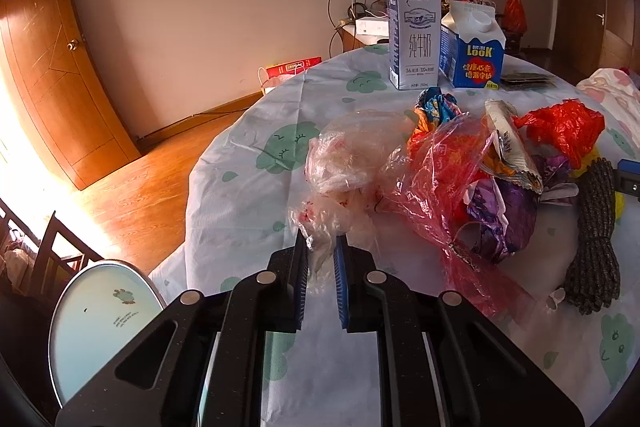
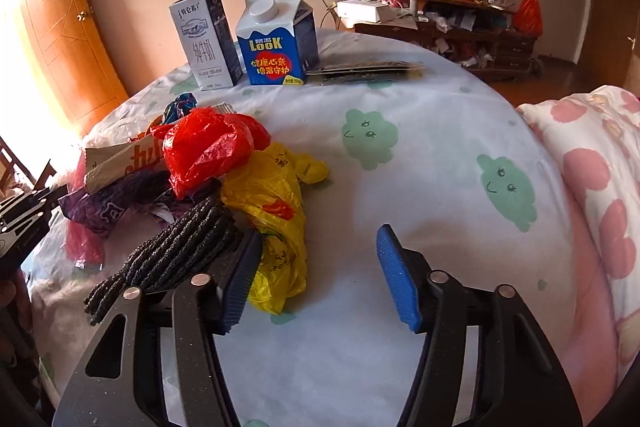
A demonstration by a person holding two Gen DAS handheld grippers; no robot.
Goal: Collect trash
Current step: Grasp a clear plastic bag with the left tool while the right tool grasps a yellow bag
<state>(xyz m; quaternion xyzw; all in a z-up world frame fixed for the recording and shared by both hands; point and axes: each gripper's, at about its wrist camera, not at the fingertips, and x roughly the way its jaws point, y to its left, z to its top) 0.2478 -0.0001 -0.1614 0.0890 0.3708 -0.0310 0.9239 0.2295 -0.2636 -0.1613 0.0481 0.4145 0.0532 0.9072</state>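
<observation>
Clear plastic bag (image 1: 344,163) pinched between left fingers (image 1: 300,267); right fingers (image 2: 396,267) wide, yellow bag (image 2: 276,211) beside.

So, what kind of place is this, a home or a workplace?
Most likely a lived-in home, perhaps a bedroom or living room. A round table with a cartoon-print cloth holds milk cartons and plastic bags; a cluttered wooden cabinet stands by the wall, and floral bedding lies beside the table.

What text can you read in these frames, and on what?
"LOOK": blue carton, front.
"健康心意 啃溜守护": red patch on the same carton, partly blurred, uncertain.
"特仑苏" and "纯牛奶": white carton.
"3.6" and "250mL": foot of the white carton, barely legible.
Wrapper, yellow bag, pink bag, lid: print unreadable.
</observation>
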